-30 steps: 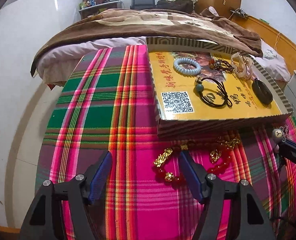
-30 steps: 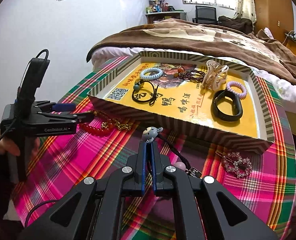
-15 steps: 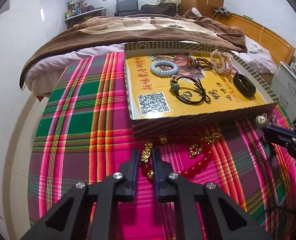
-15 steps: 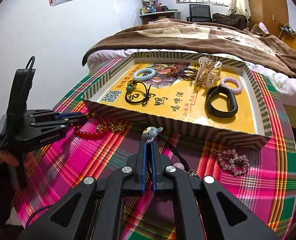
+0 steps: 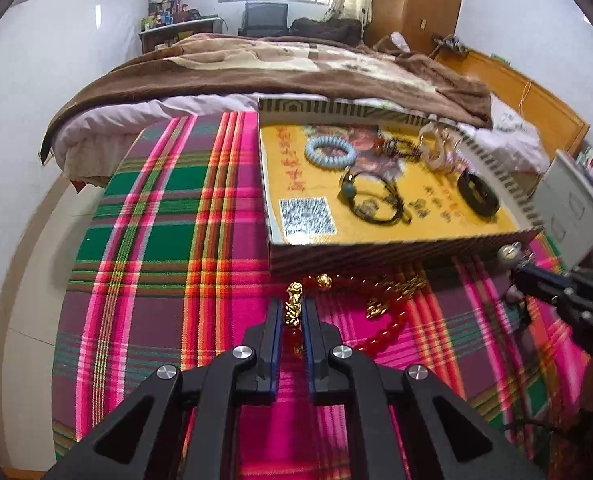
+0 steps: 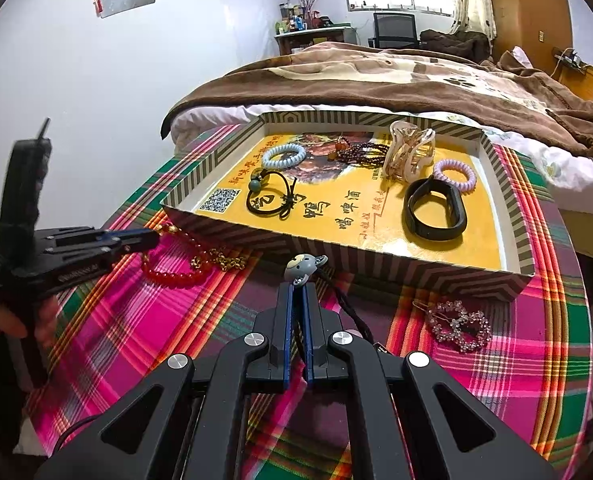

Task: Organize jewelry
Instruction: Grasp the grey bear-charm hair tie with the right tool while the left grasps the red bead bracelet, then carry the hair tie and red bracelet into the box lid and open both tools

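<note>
A red bead bracelet (image 5: 392, 326) with gold charms lies on the plaid cloth in front of the striped cardboard tray (image 5: 376, 258). My left gripper (image 5: 292, 308) is closing the last bit onto it, with a gold charm (image 5: 294, 304) pinched between the blue pads. From the right wrist view, the left gripper (image 6: 148, 240) holds the bracelet (image 6: 172, 278) near the tray's (image 6: 376, 260) near-left corner. My right gripper (image 6: 297, 290) is shut on a black hair tie with a grey bear charm (image 6: 302, 266), whose cord trails right.
The tray holds a blue coil tie (image 6: 283, 156), a black tie with a teal bead (image 6: 270, 196), dark beads (image 6: 360, 152), a claw clip (image 6: 410, 152), a black band (image 6: 434, 210) and a purple coil tie (image 6: 454, 174). A rhinestone clip (image 6: 460, 326) lies on the cloth. A bed stands behind.
The left gripper's jaws went from wide open to shut on the bracelet's gold charm, and its end has lifted slightly. The right gripper kept still, holding the hair tie.
</note>
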Demonstrator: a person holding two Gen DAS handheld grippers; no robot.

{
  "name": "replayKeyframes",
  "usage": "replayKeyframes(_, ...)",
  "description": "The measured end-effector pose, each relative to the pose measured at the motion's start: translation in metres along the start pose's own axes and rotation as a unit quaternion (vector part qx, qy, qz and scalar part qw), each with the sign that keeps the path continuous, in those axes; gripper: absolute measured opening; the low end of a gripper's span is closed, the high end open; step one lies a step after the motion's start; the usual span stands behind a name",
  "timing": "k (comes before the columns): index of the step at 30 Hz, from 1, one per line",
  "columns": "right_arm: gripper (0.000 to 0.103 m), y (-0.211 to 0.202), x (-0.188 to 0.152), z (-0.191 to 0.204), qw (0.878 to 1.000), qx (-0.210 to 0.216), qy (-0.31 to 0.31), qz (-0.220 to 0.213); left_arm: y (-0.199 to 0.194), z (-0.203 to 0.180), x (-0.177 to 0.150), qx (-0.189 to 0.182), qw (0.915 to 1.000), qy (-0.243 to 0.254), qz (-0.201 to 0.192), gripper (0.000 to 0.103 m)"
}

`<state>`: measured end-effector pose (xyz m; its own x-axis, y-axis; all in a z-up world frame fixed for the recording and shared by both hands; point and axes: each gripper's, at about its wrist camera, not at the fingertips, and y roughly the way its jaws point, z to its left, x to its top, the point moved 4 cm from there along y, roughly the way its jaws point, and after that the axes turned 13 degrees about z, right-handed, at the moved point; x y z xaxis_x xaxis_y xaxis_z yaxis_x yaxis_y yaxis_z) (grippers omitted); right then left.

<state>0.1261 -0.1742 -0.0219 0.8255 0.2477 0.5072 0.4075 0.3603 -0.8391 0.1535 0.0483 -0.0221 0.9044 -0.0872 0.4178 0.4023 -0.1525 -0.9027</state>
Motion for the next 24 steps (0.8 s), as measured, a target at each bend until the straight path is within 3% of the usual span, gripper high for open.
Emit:
replayKeyframes(10,0.004,-0.017,0.002,-0.001,1.0,-0.007,0.002,-0.023,-0.051,-0.016,0.005,-0.017,0.9979,0.017,-0.061,0.008)
replayKeyframes(24,0.004,-0.034,0.008,0.001,0.999,-0.014,-0.001,-0.044,-0.081,-0.03,0.012,-0.022,0.9947,0.036,-0.093,0.008)
